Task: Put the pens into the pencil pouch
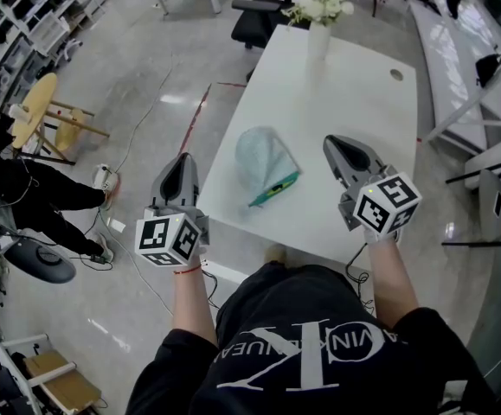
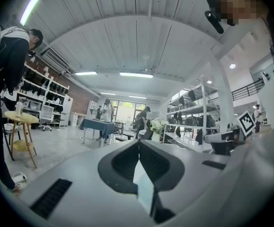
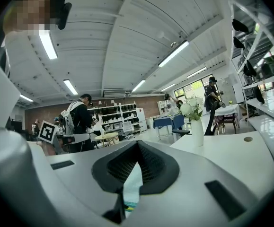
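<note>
Left tongs (image 1: 183, 159) and right tongs (image 1: 330, 143), both closed and empty, idle either side of the pencil pouch (image 1: 263, 158) on the worktop (image 1: 345, 93), no pens showing.

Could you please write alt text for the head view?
A pale blue fabric pencil pouch with a green zip edge lies on a white table, between the left hand-held gripper and the right hand-held gripper, both shut. A white vase of white flowers stands at the far end.
</note>
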A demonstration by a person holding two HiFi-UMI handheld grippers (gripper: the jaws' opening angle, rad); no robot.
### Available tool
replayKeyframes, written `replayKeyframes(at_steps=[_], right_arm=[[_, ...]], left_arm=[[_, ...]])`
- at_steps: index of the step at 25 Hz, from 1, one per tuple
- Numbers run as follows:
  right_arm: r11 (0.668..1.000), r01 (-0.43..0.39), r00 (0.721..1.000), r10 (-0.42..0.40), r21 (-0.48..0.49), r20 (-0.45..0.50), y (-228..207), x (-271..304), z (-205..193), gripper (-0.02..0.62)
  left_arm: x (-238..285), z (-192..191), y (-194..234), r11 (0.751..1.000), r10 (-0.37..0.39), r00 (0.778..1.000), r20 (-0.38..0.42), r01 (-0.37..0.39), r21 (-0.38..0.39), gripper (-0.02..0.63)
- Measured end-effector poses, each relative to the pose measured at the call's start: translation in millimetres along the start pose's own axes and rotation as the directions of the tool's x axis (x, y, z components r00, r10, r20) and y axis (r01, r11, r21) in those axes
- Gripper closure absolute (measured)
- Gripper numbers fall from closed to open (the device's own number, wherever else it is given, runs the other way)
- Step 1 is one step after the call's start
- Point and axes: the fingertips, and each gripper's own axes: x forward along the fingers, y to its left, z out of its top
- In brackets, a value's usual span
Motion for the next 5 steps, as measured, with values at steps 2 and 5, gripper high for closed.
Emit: replayKeyframes(at_steps=[2, 5], right_arm=[[1.000, 0.000, 1.000, 0.000, 0.001, -0.003, 0.7, 0.6, -1.6, 0.586], [1.000, 0.002, 1.000, -0.002, 0.001, -0.008, 1.6, 0.9, -4.3, 0.586]], left_arm=[[-1.0, -0.8, 1.5, 1.000, 0.001, 1.000, -0.001, -0.001, -0.003, 0.601], [-2.7, -2.5, 3.6, 1.000, 0.003, 1.000, -0.001, -0.003, -0.009, 0.601]])
